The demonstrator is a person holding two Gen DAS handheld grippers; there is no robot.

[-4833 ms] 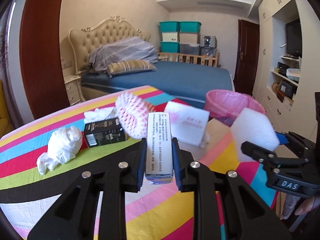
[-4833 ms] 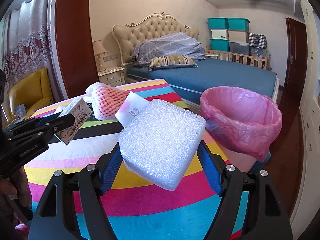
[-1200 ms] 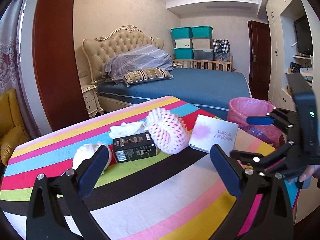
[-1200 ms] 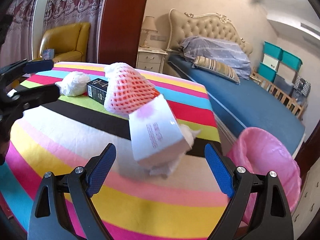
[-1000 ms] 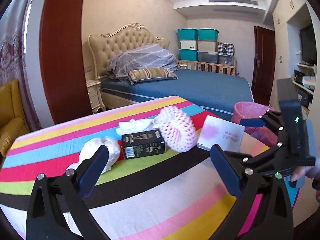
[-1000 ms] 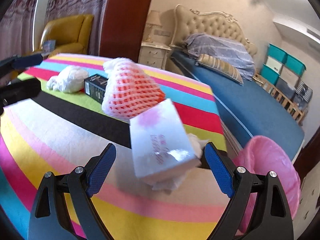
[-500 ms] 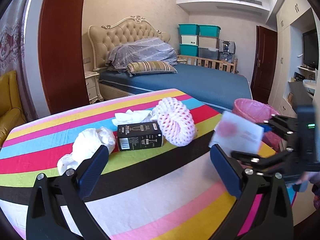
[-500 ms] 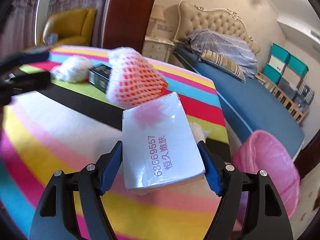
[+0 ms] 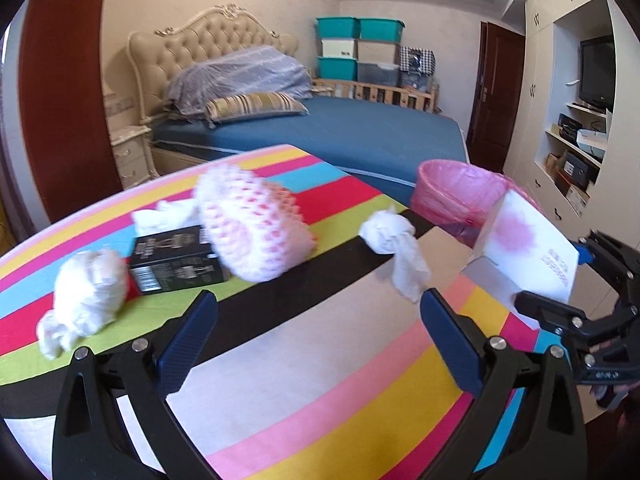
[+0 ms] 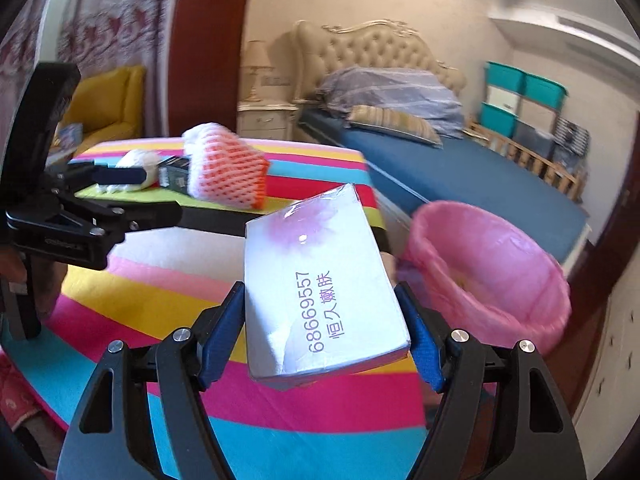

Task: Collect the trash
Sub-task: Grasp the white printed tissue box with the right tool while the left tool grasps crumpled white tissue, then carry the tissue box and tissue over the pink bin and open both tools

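Observation:
My right gripper [image 10: 320, 332] is shut on a white tissue box [image 10: 320, 292] with a pink flower print and holds it above the striped table, left of the pink-lined trash bin [image 10: 488, 280]. The box [image 9: 524, 248] and right gripper [image 9: 560, 288] also show in the left wrist view, beside the bin [image 9: 460, 192]. My left gripper [image 9: 316, 340] is open and empty above the table. On the table lie a pink-white foam fruit net [image 9: 252, 228], a black box [image 9: 176, 260], a crumpled white bag [image 9: 88, 292], and a crumpled tissue [image 9: 396, 240].
The striped tablecloth [image 9: 320, 380] covers the table. More white tissue [image 9: 164, 216] lies behind the black box. A blue bed [image 9: 340, 132] stands beyond the table. A yellow armchair [image 10: 108, 104] is at the left. Cabinets and shelves [image 9: 576, 140] line the right wall.
My right gripper closed on the tissue box, lifted it off the table and carried it right toward the bin. That uncovered the crumpled tissue. My left gripper stayed open.

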